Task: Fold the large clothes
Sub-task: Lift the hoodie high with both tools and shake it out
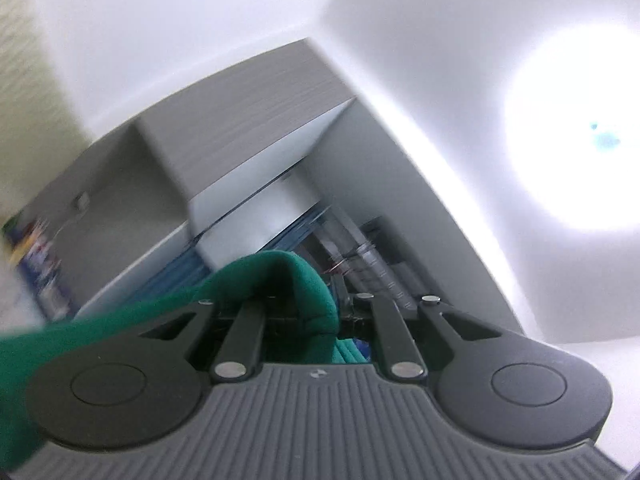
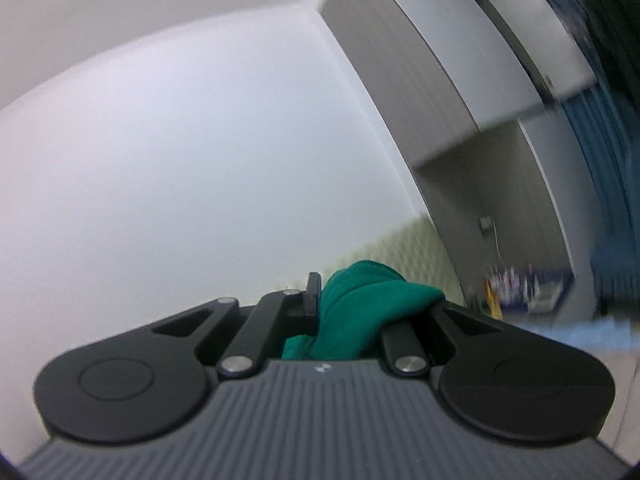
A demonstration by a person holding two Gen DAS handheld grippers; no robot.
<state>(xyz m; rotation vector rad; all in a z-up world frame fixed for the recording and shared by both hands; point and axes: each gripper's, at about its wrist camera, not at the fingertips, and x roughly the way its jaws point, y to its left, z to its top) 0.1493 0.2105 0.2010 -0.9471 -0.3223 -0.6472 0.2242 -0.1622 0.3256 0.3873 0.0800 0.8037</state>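
A green garment (image 1: 276, 276) is bunched between the fingers of my left gripper (image 1: 308, 300), which is shut on it; the cloth trails off to the lower left. The same green garment (image 2: 360, 300) is pinched in my right gripper (image 2: 348, 304), which is shut on it; one black finger (image 2: 313, 294) shows beside the cloth. Both grippers point upward toward the ceiling, holding the cloth raised. The rest of the garment is hidden below the views.
A grey wardrobe (image 1: 248, 120) with an open compartment and blue hanging items (image 1: 176, 280) stands ahead, also in the right wrist view (image 2: 440, 80). A bright ceiling lamp (image 1: 576, 136) glares at right. Colourful boxes (image 1: 36, 256) sit at far left.
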